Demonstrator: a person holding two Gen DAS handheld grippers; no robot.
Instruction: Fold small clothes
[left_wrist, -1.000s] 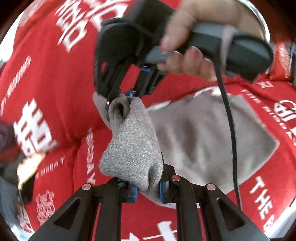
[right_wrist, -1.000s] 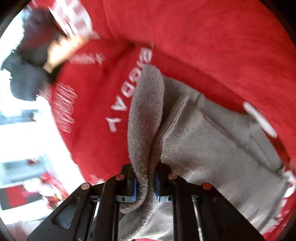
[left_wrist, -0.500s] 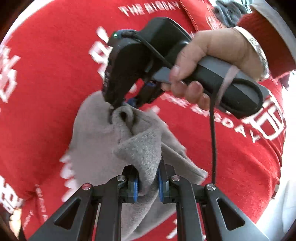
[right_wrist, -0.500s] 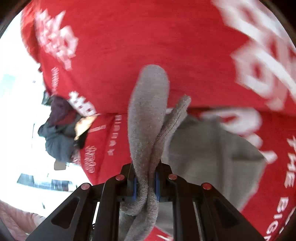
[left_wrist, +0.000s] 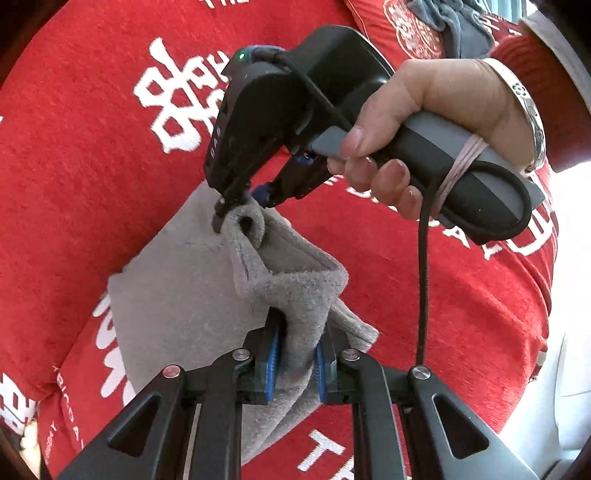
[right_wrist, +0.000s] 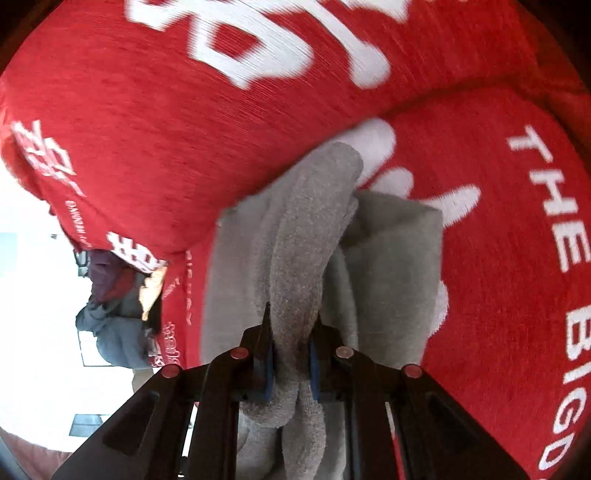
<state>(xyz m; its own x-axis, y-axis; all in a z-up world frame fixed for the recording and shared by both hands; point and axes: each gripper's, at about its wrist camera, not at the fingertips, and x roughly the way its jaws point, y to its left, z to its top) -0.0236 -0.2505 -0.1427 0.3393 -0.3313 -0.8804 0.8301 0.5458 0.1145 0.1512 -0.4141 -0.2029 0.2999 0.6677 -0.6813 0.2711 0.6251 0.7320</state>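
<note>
Left wrist | L gripper (left_wrist: 295, 363) & R gripper (left_wrist: 240, 206) — fingers both clamped on grey cloth (left_wrist: 177, 295) — over red cover (left_wrist: 74, 166)

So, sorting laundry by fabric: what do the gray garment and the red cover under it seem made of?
Gray garment: soft fleece or terry-like knit, matte, going by its fuzzy nap and thick, limp folds. Red cover: looks like chenille or short-pile woven cloth, fine ribbed texture, with white lettering.

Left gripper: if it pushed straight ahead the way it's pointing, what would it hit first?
Probably the grey cloth it is clamped on, then the red printed cover beneath. The right gripper sits higher ahead; depth is unclear.
</note>
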